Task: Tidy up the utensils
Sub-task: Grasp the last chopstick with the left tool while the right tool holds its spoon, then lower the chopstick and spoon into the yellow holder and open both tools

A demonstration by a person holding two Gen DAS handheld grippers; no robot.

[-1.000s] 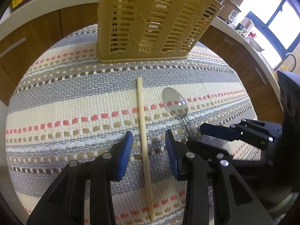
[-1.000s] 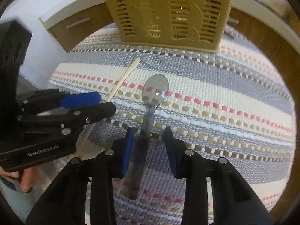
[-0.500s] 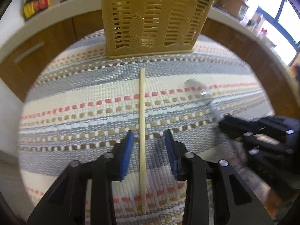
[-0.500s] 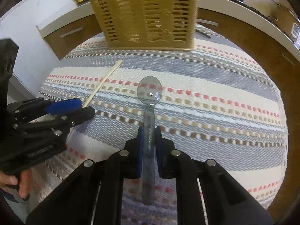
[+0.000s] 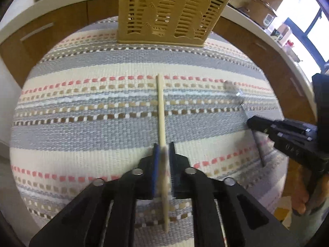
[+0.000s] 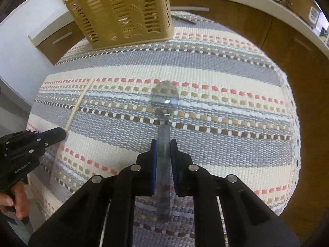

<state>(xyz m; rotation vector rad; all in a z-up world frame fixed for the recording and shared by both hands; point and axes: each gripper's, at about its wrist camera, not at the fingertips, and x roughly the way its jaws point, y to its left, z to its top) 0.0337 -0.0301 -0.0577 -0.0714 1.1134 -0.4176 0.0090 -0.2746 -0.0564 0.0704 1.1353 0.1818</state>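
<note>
Grip check: left gripper (image 5: 163, 154) fingers clamp the chopstick (image 5: 161, 111); right gripper (image 6: 163, 150) fingers, easing apart, hold the spoon (image 6: 164, 103). Carry both level to the basket (image 6: 123, 12) at the bench's far edge.

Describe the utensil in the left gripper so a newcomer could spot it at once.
On the striped mat, in front of the tan basket, the left gripper pinches a chopstick. It is thin, straight, pale wood; the spoon beside it is shiny metal with a bowl.
</note>
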